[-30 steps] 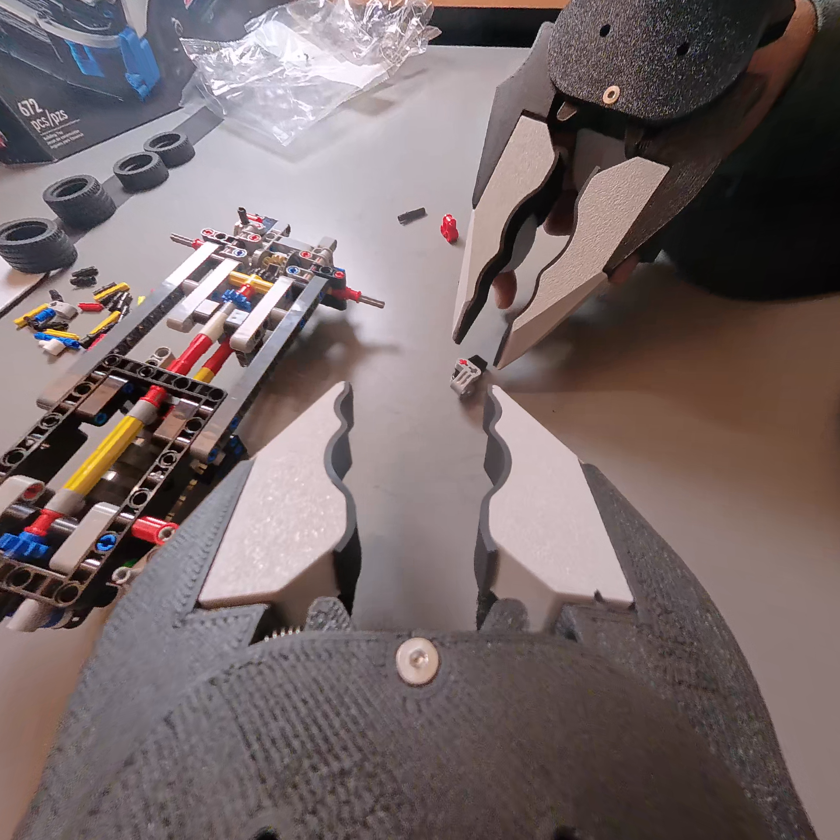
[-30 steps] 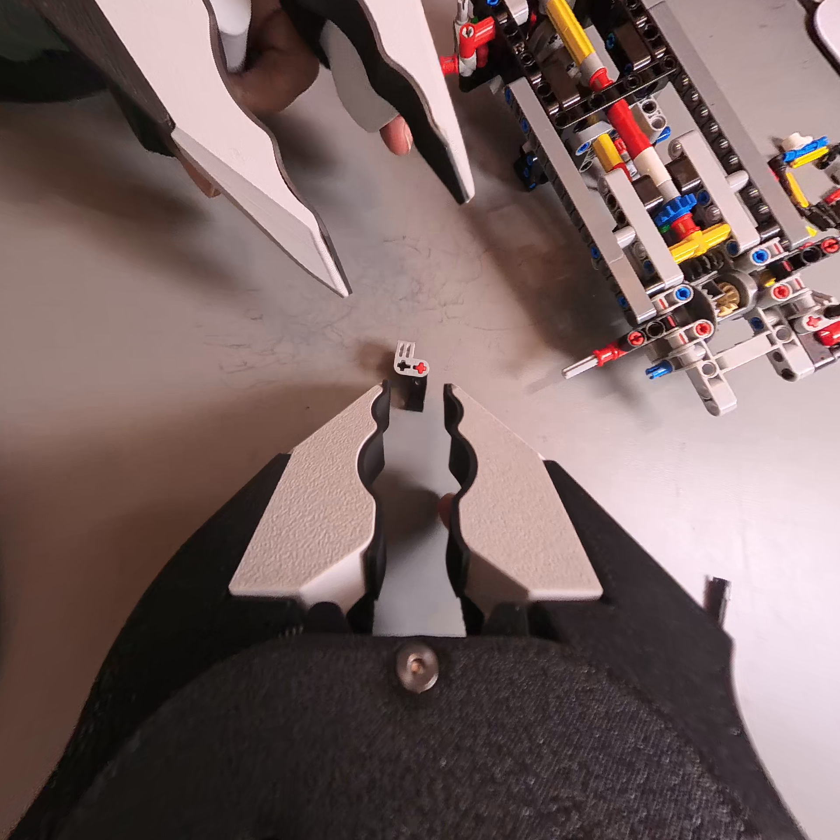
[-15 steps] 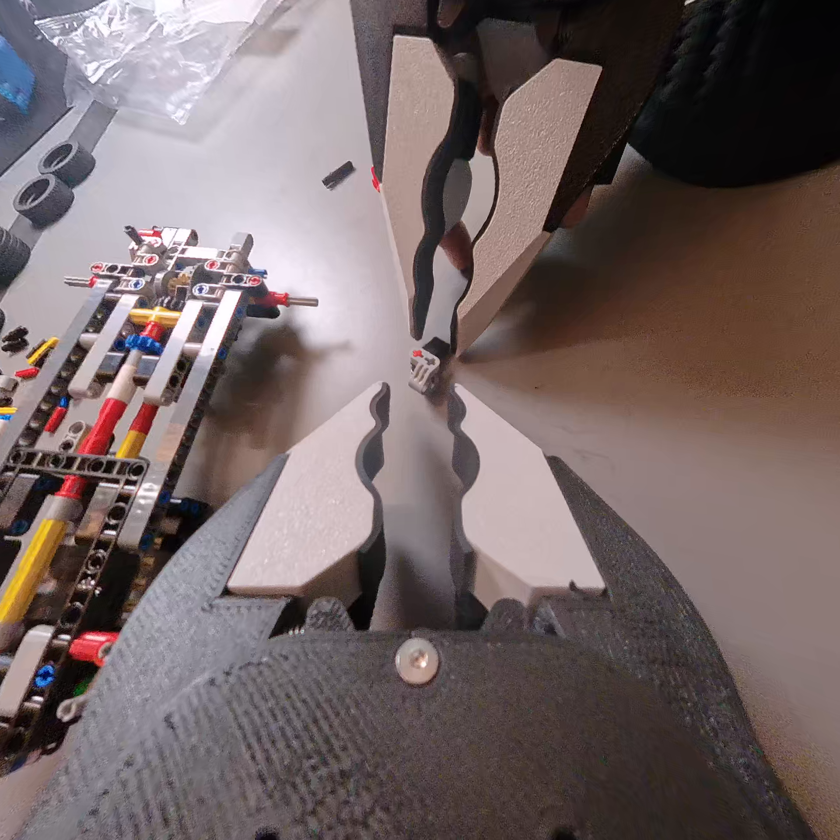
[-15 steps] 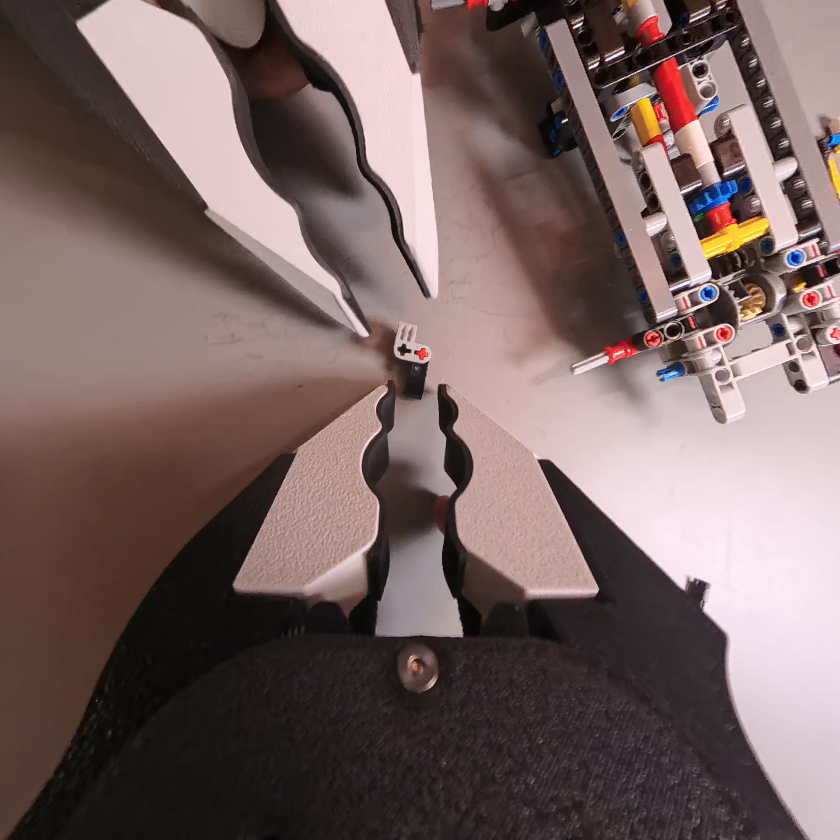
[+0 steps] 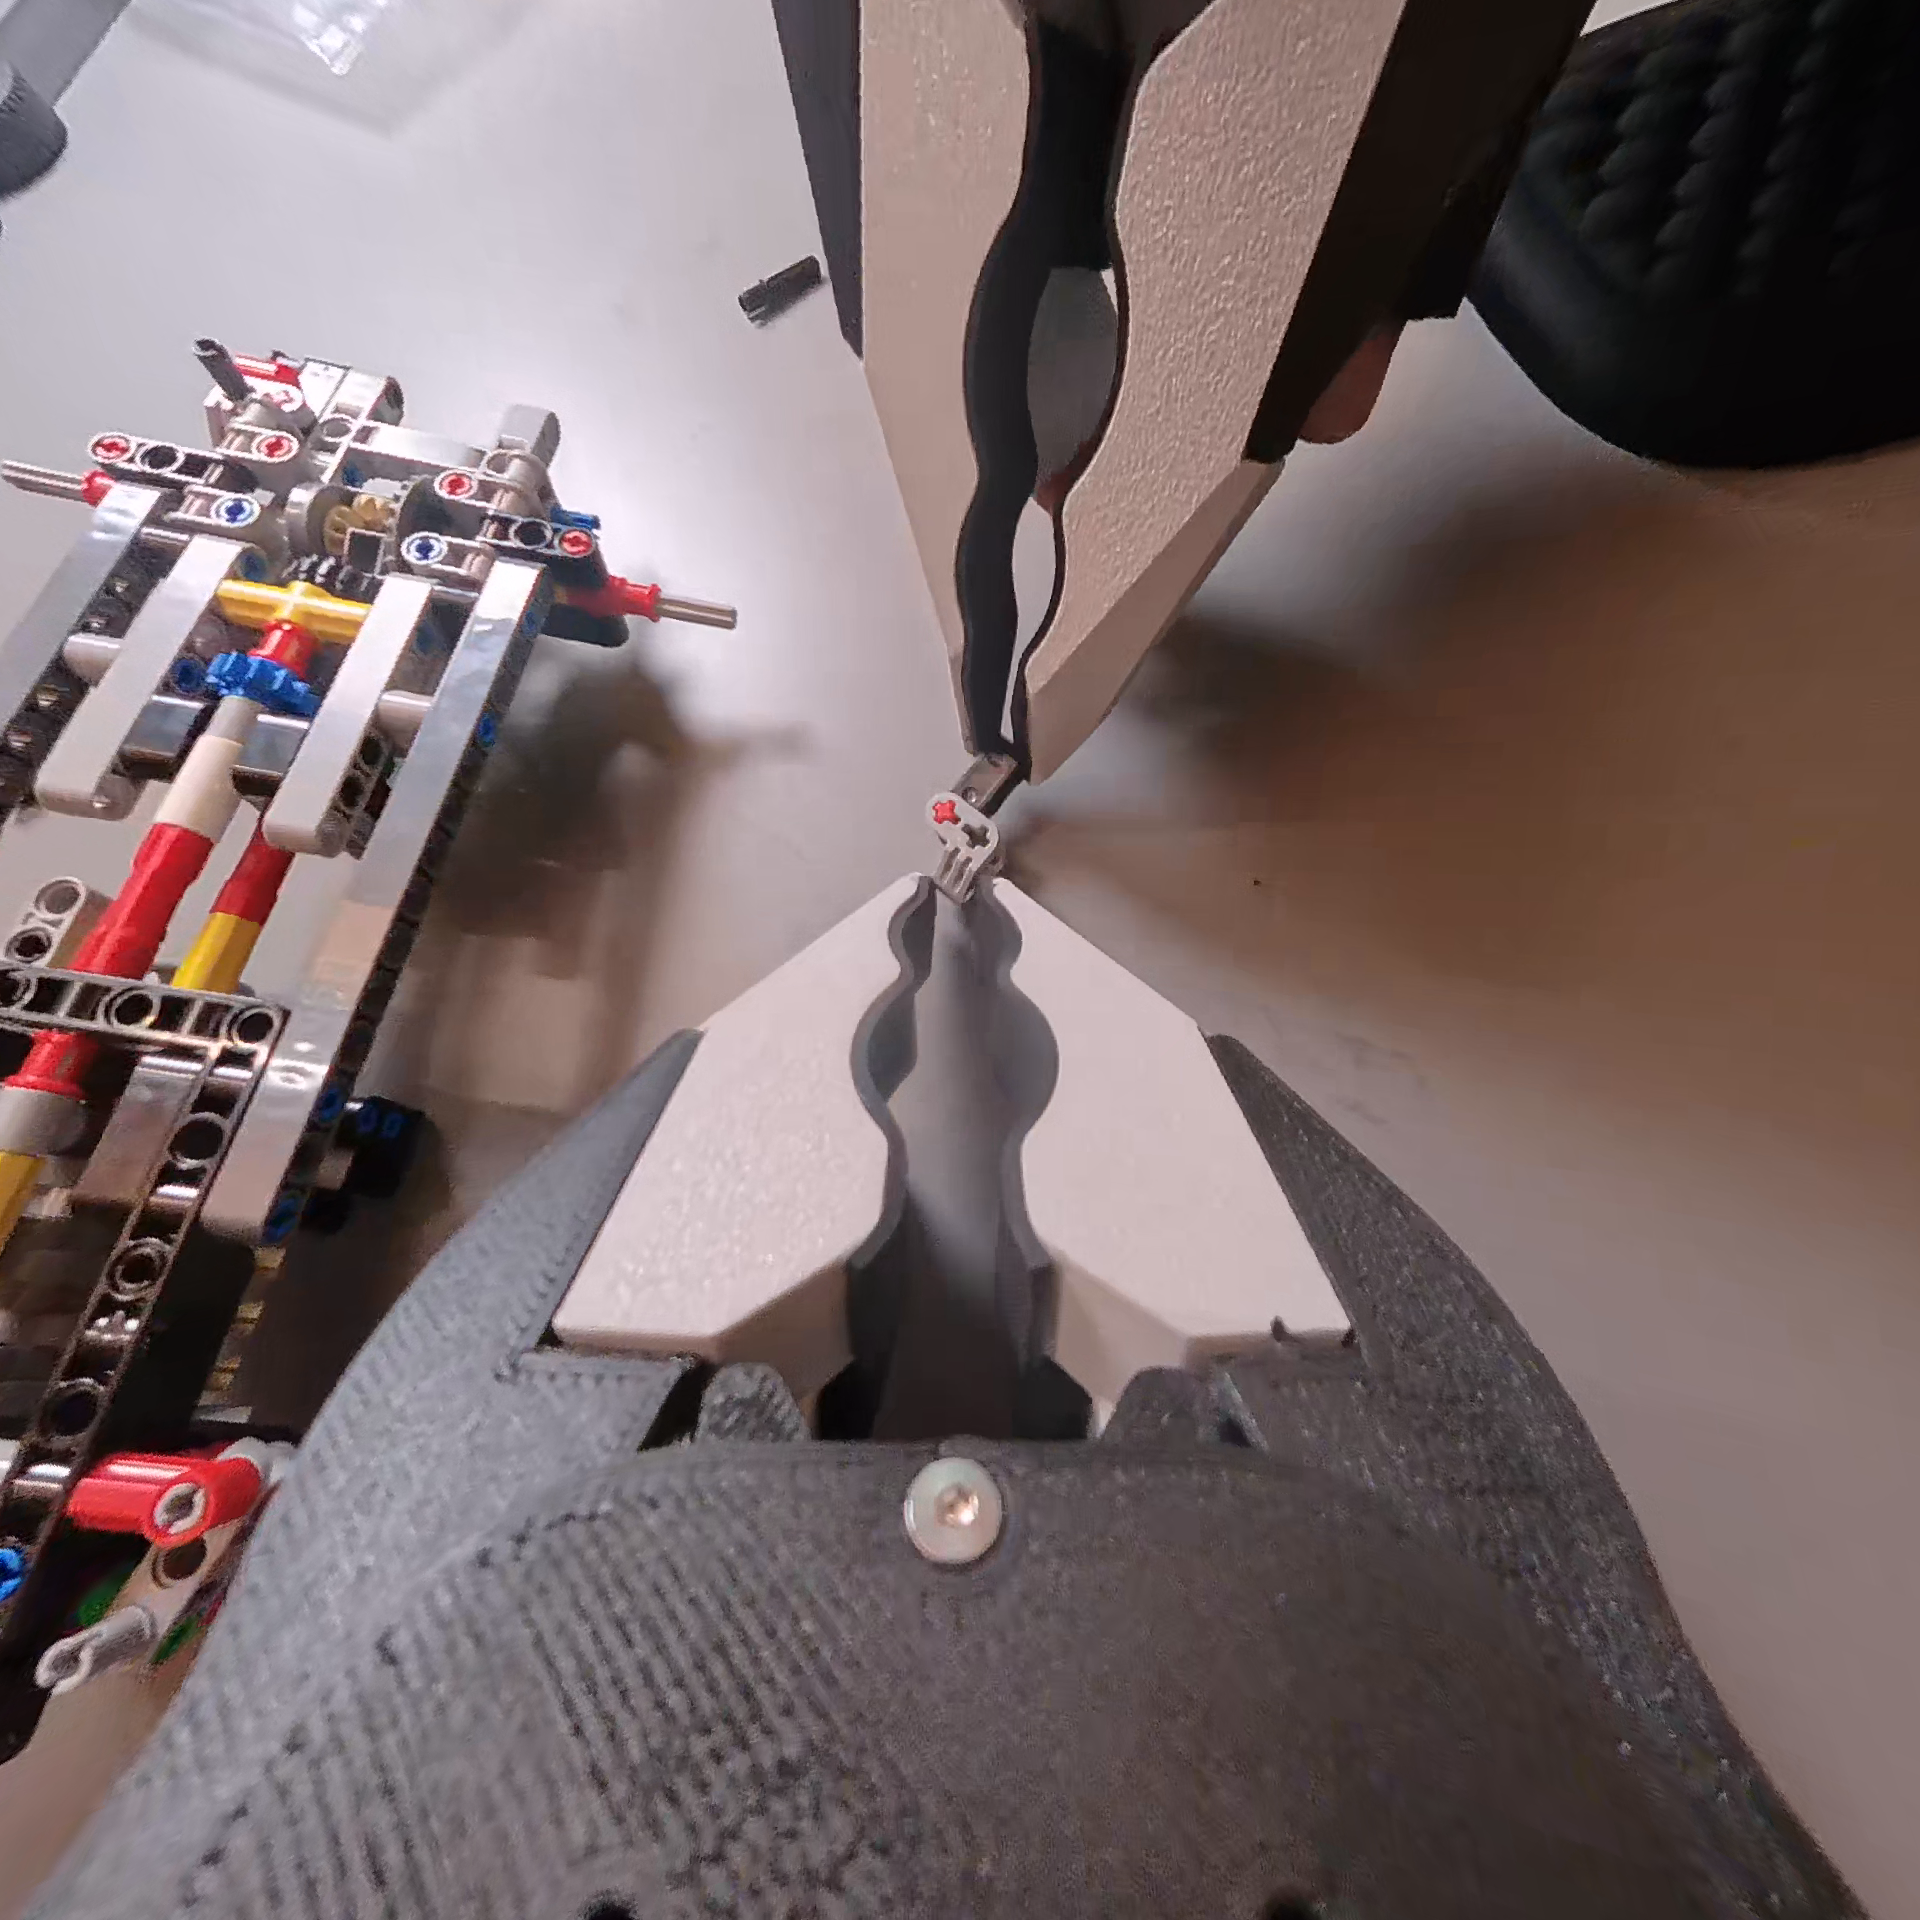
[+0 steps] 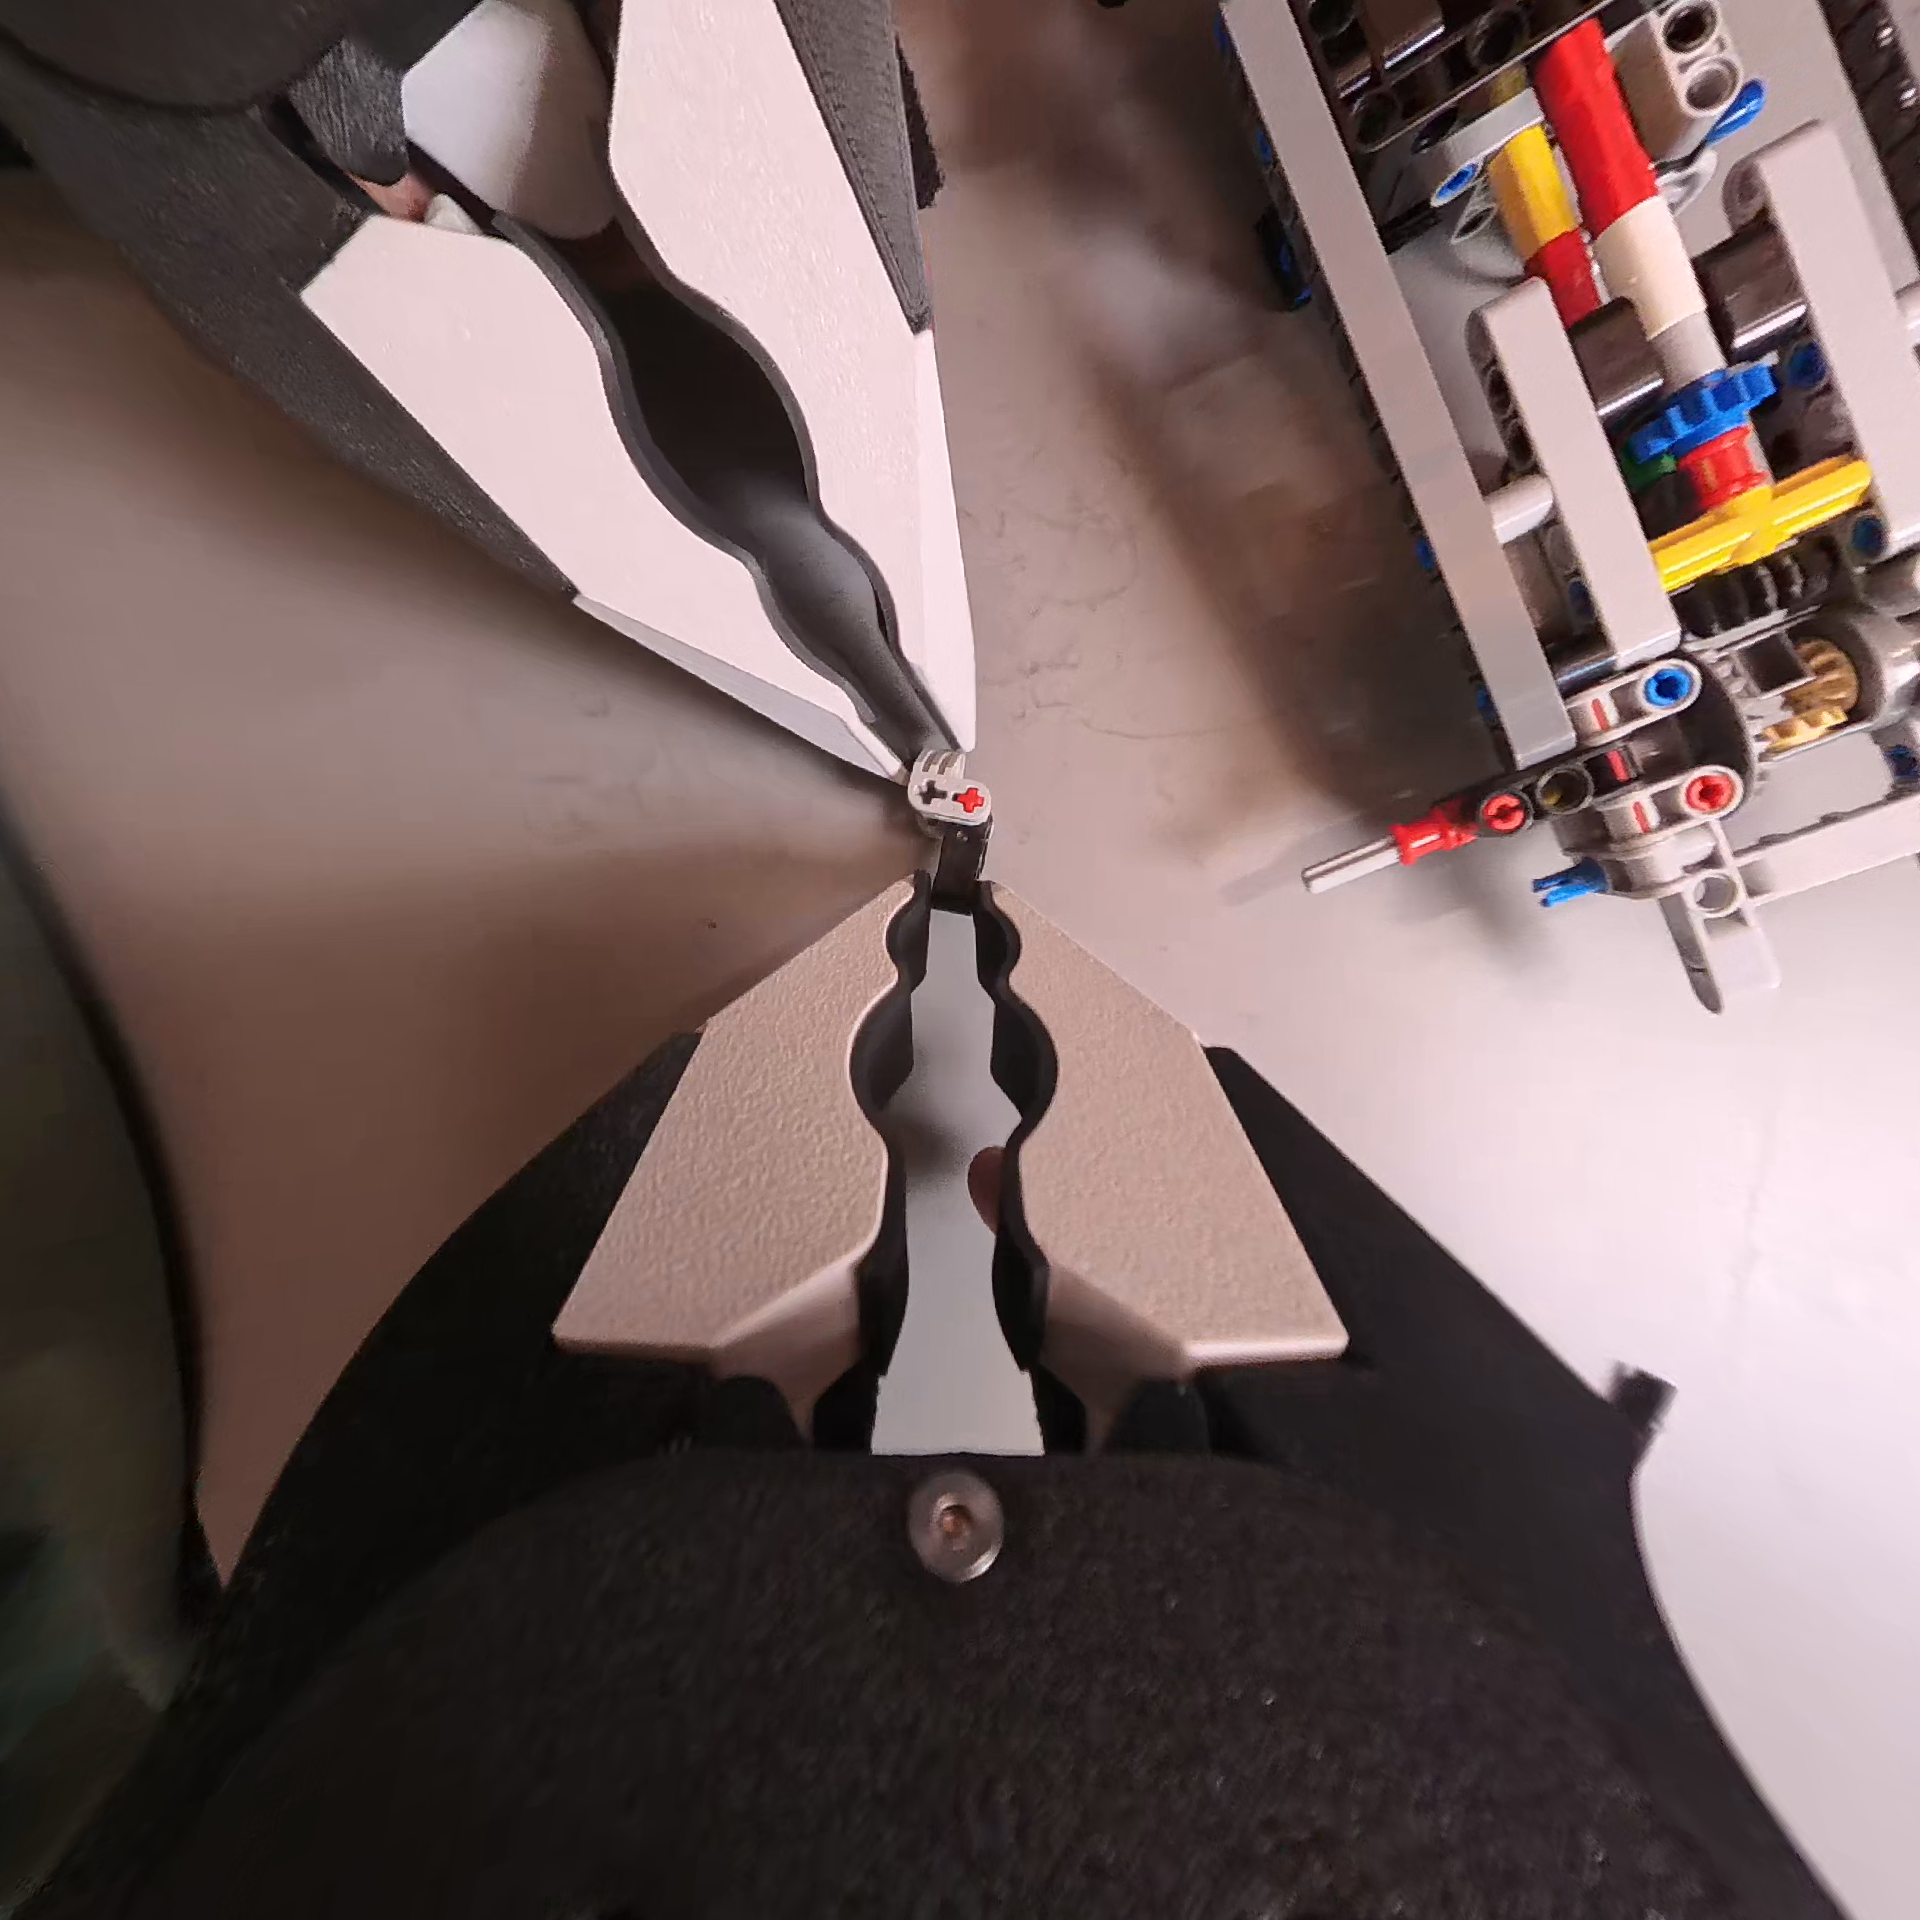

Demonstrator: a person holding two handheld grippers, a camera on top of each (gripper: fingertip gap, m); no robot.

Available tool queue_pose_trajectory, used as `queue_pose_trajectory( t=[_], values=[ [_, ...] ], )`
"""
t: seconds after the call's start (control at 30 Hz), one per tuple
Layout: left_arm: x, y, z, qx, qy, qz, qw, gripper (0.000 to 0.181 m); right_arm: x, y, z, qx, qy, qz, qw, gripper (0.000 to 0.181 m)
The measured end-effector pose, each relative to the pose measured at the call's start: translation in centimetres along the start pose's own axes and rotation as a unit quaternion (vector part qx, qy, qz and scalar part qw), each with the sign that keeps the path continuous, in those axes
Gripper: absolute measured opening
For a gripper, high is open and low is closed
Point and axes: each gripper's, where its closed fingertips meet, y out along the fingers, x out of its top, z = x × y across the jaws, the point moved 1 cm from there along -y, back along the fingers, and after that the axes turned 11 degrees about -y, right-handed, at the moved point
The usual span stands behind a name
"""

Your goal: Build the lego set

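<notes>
A small grey connector with a red cross mark and a black pin in one end sits between both grippers, just above the grey table. My left gripper is shut on the connector's forked grey end. My right gripper is shut on the black pin end, tip to tip with the left gripper. The connector shows clearly in the right wrist view. The part-built chassis lies to the left; in the right wrist view the chassis is at upper right.
A loose black pin lies on the table beyond the grippers. A grey axle with a red bush sticks out of the chassis toward the grippers. A small black part lies by my right gripper. A dark sleeve is at upper right. My left and right fingertips are right by each other.
Both grippers have come together over the small connector. My left gripper went from wide open to shut on its grey end. My right gripper has closed on the black pin end.
</notes>
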Motion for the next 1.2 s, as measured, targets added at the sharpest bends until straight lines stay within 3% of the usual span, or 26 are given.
queue_pose_trajectory(
  t=[0.03, 1.2],
  values=[
    [-0.01, -0.04, -0.03, -0.002, -0.002, -0.001, 1.000, 0.007, 0.01, 0.02, 0.02, 0.004, 0.006, -0.001, 1.000, 0.005],
    [0.06, -0.54, -0.25, -0.001, 0.001, -0.013, 1.000, 0.012, -0.02, 0.06, -0.23, -0.010, -0.022, -0.011, 1.000, 0.012]
  ],
)
